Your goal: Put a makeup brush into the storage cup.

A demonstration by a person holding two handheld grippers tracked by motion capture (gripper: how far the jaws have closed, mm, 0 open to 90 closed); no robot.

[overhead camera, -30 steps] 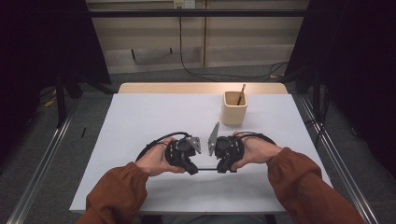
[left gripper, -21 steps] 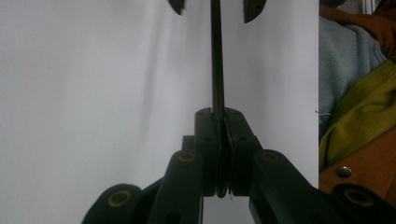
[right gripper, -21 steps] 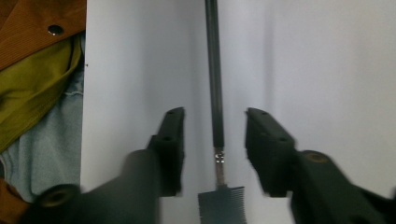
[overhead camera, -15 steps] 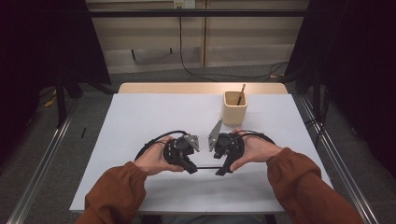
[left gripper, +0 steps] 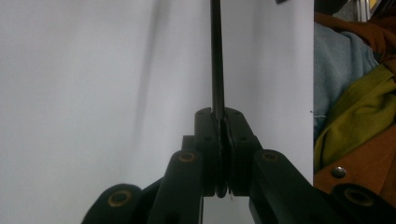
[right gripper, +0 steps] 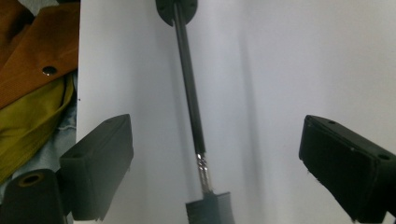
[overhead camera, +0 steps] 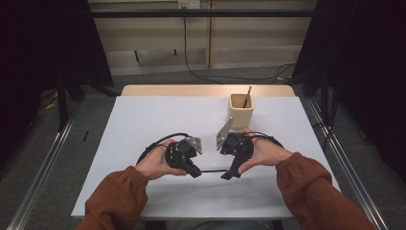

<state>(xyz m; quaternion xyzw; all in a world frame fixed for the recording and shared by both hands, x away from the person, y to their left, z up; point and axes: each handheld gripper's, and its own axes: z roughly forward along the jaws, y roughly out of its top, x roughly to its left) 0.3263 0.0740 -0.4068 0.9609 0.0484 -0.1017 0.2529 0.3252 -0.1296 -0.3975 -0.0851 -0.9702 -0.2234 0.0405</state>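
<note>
Thin black brush (right gripper: 189,88), horizontal, above table.

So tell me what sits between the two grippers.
A thin black brush spans the gap in the high view. The left gripper clamps its handle end; its bristle end lies between the right gripper's open jaws.

From above, even light falls on the white bench (overhead camera: 158,120), which is the brightest thing in the high view, while the room to either side of it sinks into near black and the floor behind it stays dim and grey. The wooden cup (overhead camera: 240,110) near the far edge of the bench is slightly soft and grainy. In both gripper views the bench glares almost blank white with faint grey shadow streaks, and the black jaws nearest the lens are blurred and underexposed.
</note>
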